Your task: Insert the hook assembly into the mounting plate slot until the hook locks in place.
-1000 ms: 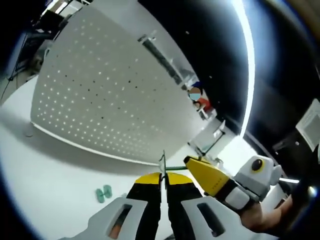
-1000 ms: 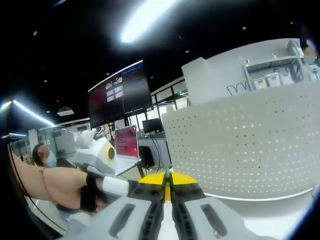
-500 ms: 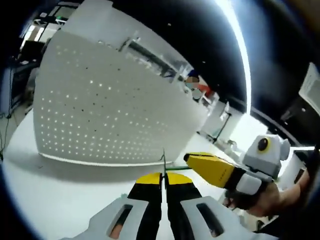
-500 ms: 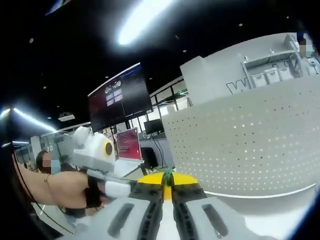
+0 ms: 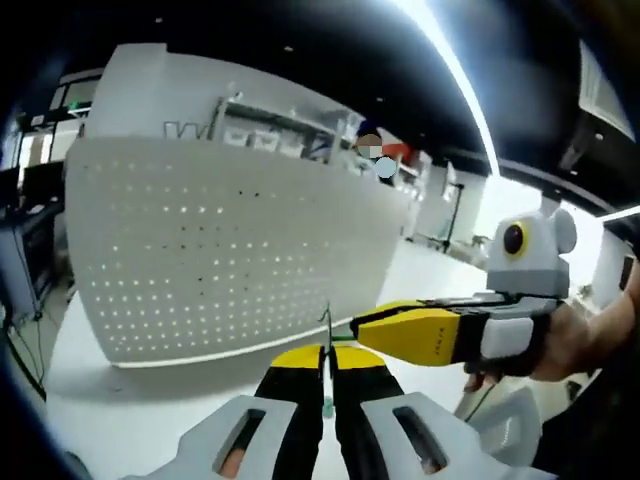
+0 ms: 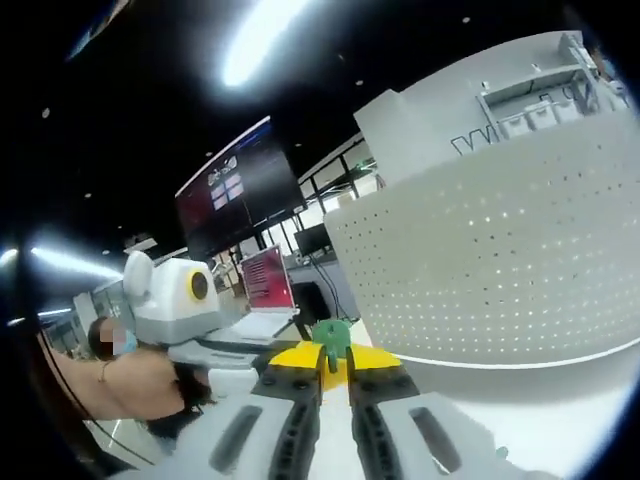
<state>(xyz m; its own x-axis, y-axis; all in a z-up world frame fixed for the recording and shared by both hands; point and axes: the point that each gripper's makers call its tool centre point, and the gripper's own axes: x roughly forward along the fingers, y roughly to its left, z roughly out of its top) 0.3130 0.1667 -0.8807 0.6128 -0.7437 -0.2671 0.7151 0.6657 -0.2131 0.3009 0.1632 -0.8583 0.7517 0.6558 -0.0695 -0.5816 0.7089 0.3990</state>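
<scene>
Left hand-held gripper (image 5: 326, 352) is up off the white worktop (image 5: 130, 400), jaws pressed together on a thin metal hook (image 5: 325, 330) whose tip pokes up between the yellow-tipped fingers. Coming in from the right, the right hand-held gripper (image 5: 358, 322) reaches across, its yellow nose just beside that hook, a person's hand (image 5: 545, 345) wrapped round its grip.

In the right gripper view, the right hand-held gripper (image 6: 335, 357) has its jaws pinched on a small green piece (image 6: 332, 335) sticking up at the tips. The left hand-held gripper (image 6: 245, 345) sits just to its left.

Behind both stands the white perforated panel (image 5: 230, 250), upright on the worktop, well apart from the hook.
</scene>
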